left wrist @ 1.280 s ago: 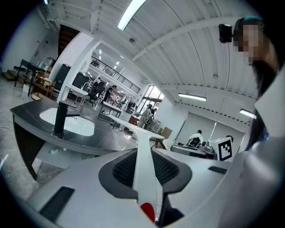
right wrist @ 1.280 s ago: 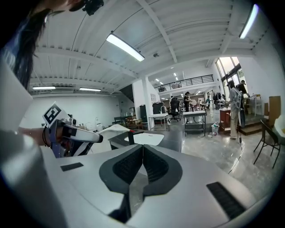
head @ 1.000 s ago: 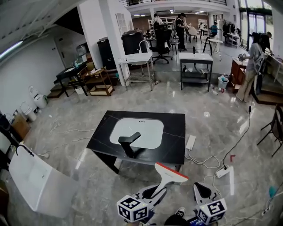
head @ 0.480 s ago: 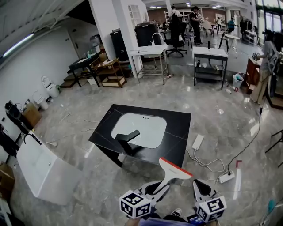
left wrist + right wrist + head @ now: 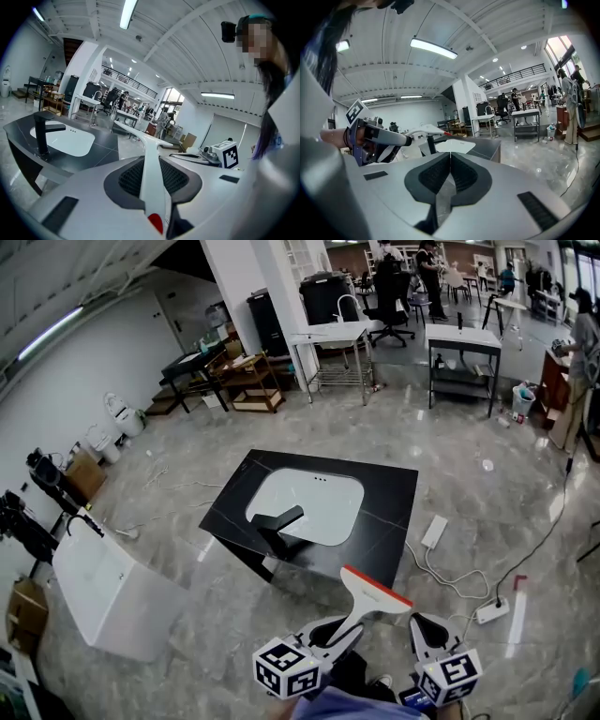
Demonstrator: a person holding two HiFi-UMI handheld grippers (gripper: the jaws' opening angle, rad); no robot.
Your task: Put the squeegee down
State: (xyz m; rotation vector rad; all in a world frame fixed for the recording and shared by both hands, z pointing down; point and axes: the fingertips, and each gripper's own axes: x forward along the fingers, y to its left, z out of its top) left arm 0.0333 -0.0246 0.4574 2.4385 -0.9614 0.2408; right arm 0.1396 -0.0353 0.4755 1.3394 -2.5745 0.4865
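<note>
White panel (image 5: 112,596): leans on the floor to the left of the counter, well apart from it.
Counter (image 5: 394,493): black slab on a stand in the middle of the grey marble floor; my landmark for every line here.
Faucet (image 5: 279,526): black, upright, on the counter's near edge, its spout reaching over the basin.
Basin (image 5: 309,507): white, sunk into the counter top, left of the counter's middle.
Left claw (image 5: 336,634): mine, held in the air on the near side of the counter, low in the head view; its 2 jaws are clamped on the squeegee handle, which runs straight out between the black pads in the left gripper view.
Marker cube (image 5: 286,669): on my left claw, nearer to me than the jaws.
Squeegee (image 5: 373,594): white with a red-orange edge on its head; gripped by my left claw, off every surface, its head raised just short of the counter's near right corner and not touching it.
Right claw (image 5: 449,161): mine, to the right of the left one and also on the near side of the counter; its 2 pads are pressed together with nothing between them.
Power strip (image 5: 434,531): white, flat on the floor just beside the counter's right edge, a cable trailing from it.
</note>
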